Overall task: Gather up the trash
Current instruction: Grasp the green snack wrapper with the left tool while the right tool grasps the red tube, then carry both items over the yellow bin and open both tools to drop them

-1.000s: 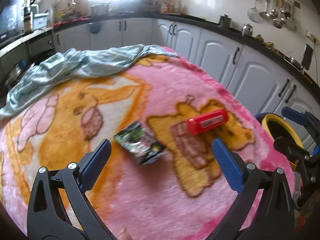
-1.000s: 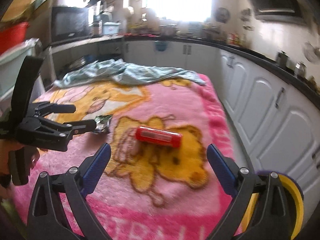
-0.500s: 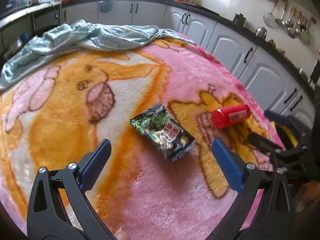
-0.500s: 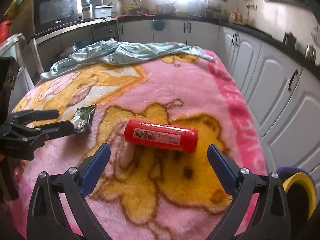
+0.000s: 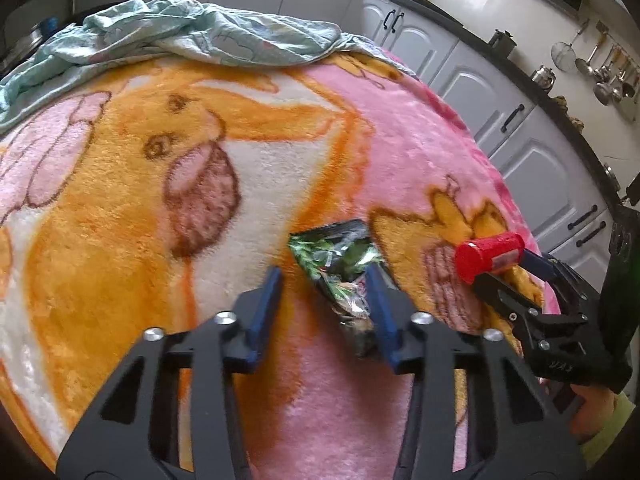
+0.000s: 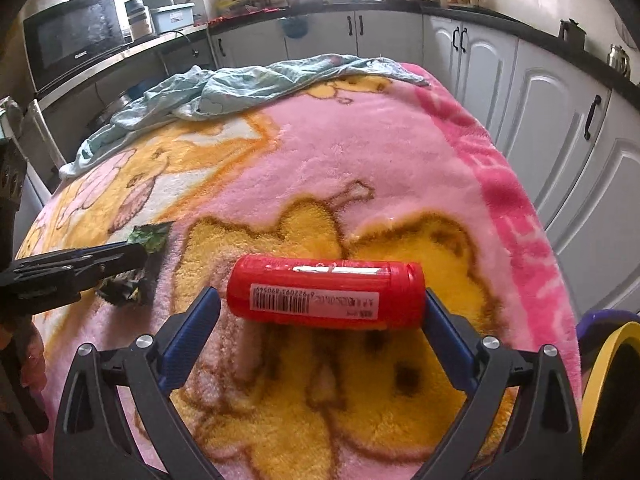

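Note:
A crumpled dark green snack wrapper (image 5: pixel 344 268) lies on the pink and orange blanket (image 5: pixel 160 200). My left gripper (image 5: pixel 326 292) is down over it, partly closed, the right finger touching the wrapper, the left finger apart from it. A red cylindrical container (image 6: pixel 326 294) lies on its side. My right gripper (image 6: pixel 320 308) spans it end to end, both blue pads at its ends. The container also shows in the left wrist view (image 5: pixel 488 256), and the wrapper in the right wrist view (image 6: pixel 136 264).
A light blue cloth (image 5: pixel 192 36) is bunched at the far end of the blanket. A yellow-rimmed bin (image 6: pixel 608 384) stands off the right edge. White cabinets (image 6: pixel 560 120) run along the right and back. A microwave (image 6: pixel 76 36) sits on the left counter.
Both grippers have dropped and moved forward onto their objects. The jaws of both have narrowed, the left around the wrapper and the right around the red container.

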The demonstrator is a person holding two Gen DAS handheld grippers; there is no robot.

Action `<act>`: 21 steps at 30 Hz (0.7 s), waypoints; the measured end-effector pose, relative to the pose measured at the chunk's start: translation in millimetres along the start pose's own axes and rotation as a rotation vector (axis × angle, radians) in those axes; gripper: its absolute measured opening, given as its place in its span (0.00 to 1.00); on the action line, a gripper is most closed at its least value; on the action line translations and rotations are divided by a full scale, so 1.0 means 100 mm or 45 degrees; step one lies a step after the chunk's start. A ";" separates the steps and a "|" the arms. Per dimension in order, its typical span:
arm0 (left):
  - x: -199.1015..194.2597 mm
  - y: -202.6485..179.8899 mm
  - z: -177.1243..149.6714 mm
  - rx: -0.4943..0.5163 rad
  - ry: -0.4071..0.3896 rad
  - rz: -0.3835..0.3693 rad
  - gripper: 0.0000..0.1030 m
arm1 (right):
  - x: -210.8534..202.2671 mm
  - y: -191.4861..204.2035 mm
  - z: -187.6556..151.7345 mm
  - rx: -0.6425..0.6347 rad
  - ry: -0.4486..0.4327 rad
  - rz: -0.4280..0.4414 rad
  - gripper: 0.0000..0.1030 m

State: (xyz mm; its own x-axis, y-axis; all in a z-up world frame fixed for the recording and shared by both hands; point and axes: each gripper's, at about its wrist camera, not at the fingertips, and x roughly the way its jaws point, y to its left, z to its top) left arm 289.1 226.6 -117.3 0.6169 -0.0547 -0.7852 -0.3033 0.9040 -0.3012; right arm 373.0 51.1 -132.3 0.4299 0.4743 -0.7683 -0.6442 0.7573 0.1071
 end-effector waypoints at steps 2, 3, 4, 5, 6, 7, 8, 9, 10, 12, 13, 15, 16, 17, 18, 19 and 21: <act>0.00 0.04 0.01 -0.006 -0.002 -0.012 0.24 | 0.02 0.00 0.01 0.007 0.008 -0.001 0.92; 0.00 0.06 0.01 -0.010 -0.003 -0.014 0.21 | 0.02 0.00 0.01 0.010 0.010 -0.002 0.91; 0.00 0.07 0.01 -0.009 -0.004 -0.015 0.19 | 0.03 -0.01 0.00 0.012 0.011 0.000 0.89; 0.00 0.09 0.01 -0.011 -0.005 -0.021 0.19 | 0.02 -0.01 0.00 0.014 0.012 0.004 0.88; 0.00 0.10 0.01 -0.015 -0.007 -0.027 0.18 | 0.02 -0.02 0.00 0.017 0.010 0.008 0.88; -0.01 0.10 0.01 -0.015 -0.010 -0.030 0.16 | 0.01 -0.02 0.00 0.018 0.009 0.012 0.88; -0.01 0.10 0.00 -0.012 -0.012 -0.032 0.15 | 0.01 -0.02 -0.01 0.017 0.009 0.016 0.88; -0.02 0.11 0.01 -0.011 -0.015 -0.035 0.14 | 0.00 -0.02 -0.01 0.018 0.007 0.016 0.88; -0.02 0.11 0.00 -0.011 -0.016 -0.037 0.13 | -0.01 -0.02 -0.02 0.018 0.004 0.017 0.88; -0.03 0.11 0.00 -0.008 -0.018 -0.041 0.12 | -0.03 -0.02 -0.03 0.017 -0.001 0.019 0.87; -0.04 0.10 -0.01 -0.003 -0.019 -0.043 0.11 | -0.05 -0.02 -0.04 0.016 -0.005 0.024 0.87; -0.06 0.09 -0.01 0.005 -0.021 -0.045 0.09 | -0.08 -0.02 -0.05 0.020 -0.010 0.026 0.87; -0.07 0.09 -0.01 0.010 -0.025 -0.047 0.09 | -0.10 -0.03 -0.06 0.022 -0.014 0.027 0.87; -0.09 0.08 -0.02 0.013 -0.027 -0.050 0.09 | -0.13 -0.03 -0.07 0.023 -0.020 0.028 0.87; -0.10 0.07 -0.02 0.015 -0.028 -0.054 0.06 | -0.16 -0.04 -0.08 0.024 -0.023 0.028 0.87; -0.11 0.05 -0.03 0.020 -0.030 -0.060 0.04 | -0.19 -0.05 -0.09 0.023 -0.028 0.027 0.87; -0.15 0.02 -0.04 0.035 -0.034 -0.065 0.04 | -0.25 -0.06 -0.11 0.024 -0.036 0.029 0.87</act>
State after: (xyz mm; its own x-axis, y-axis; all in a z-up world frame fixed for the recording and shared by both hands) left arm 276.9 227.6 -108.4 0.6506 -0.0899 -0.7541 -0.2512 0.9116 -0.3253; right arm 359.7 29.6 -121.0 0.4331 0.5038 -0.7474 -0.6419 0.7545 0.1367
